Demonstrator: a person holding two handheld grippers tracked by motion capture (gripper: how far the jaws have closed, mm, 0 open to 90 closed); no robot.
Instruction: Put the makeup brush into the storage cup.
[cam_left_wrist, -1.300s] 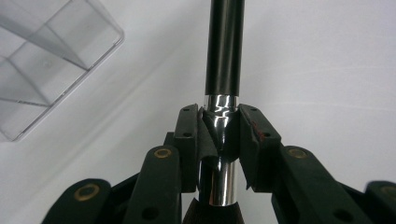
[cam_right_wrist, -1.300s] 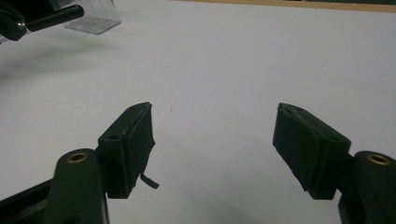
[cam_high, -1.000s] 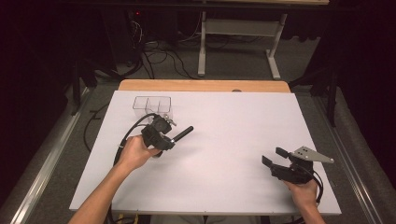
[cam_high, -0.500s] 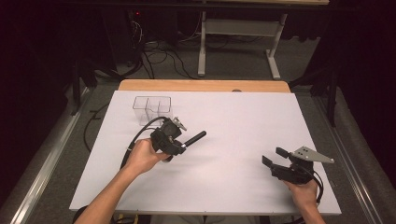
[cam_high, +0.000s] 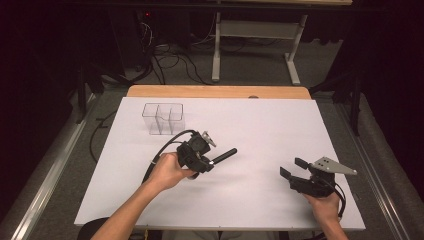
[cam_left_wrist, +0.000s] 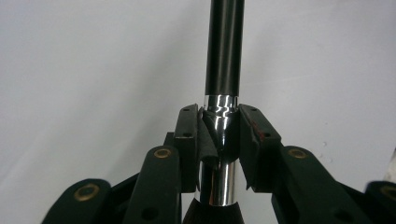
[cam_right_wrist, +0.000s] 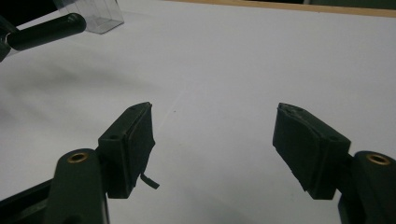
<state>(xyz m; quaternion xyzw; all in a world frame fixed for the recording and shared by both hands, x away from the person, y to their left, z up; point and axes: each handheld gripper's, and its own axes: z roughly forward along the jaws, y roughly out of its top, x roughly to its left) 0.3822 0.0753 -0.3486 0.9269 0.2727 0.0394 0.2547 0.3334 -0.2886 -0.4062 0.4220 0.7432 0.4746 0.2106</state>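
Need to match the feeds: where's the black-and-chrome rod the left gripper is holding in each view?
High view: the rod sticks out rightward from the left gripper, left of centre.
Left gripper view: rod runs up the middle, its chrome band clamped between the jaws.
Right gripper view: its black tip enters at the top left.
Shared landmark: the clear divided box, seen beside the tip in the right gripper view.

Left gripper (cam_high: 210, 161) w/ clamped black rod (cam_high: 223, 155) has shifted right & nearer, away from clear container (cam_high: 163, 118).
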